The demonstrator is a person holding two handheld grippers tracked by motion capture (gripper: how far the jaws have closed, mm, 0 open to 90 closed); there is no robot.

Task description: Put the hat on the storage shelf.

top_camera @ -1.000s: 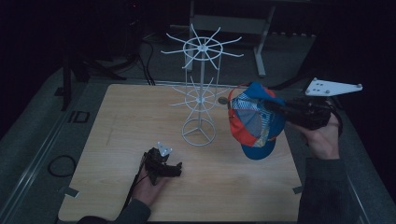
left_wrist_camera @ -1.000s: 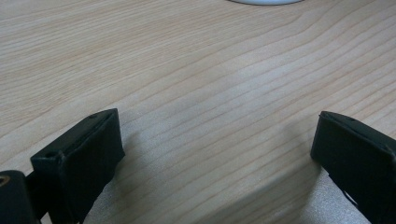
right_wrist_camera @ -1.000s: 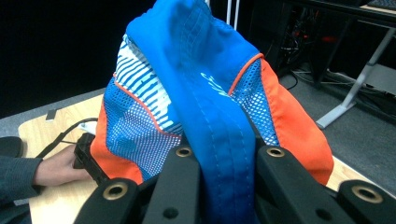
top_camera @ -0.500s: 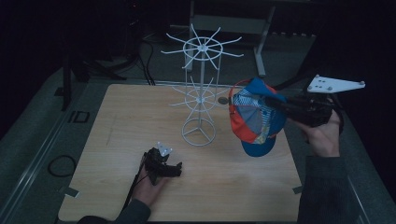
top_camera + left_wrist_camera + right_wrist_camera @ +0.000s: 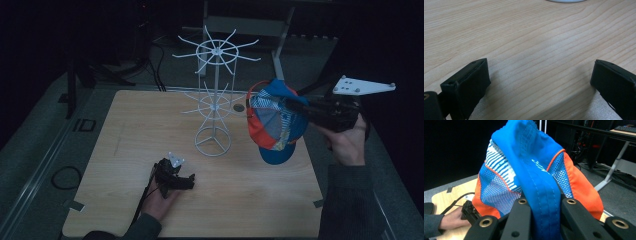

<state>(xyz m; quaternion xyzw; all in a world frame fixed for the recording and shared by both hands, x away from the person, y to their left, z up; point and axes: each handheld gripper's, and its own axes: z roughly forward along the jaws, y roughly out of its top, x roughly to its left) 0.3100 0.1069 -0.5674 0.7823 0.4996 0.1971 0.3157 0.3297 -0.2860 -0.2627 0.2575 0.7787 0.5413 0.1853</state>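
one cap pinched in the air beside the wire rack

one blue, orange and white mesh cap (image 5: 274, 125) hangs in mid-air off the right side of the white wire rack (image 5: 214, 100), clear of the wooden table (image 5: 125, 140). the right gripper (image 5: 305, 107) comes in level from the right, its jaws clamped together on a fold of the cap's blue fabric; in the right gripper view the blue band (image 5: 541, 195) is squeezed between the two black jaws while the mesh panels billow above. the cap's brim points down toward the table edge. the left gripper (image 5: 186, 181) rests low on the table near the front, well apart from the rack's ring base, its jaws apart with bare wood between them in the left gripper view.

judging by the pose, the cap is meant for one of the rack's spokes. several things could spoil that. the grip is on a thin fold of soft cloth, so a quick swing could let the fabric slip out and drop the cap onto the table or past its edge. the rack looks light and stands on a small ring base, with nothing holding it; a cap pushed sideways against a spoke could tip or slide it. the loose mesh could also snag on the lower tier of spokes before it reaches the upper one.
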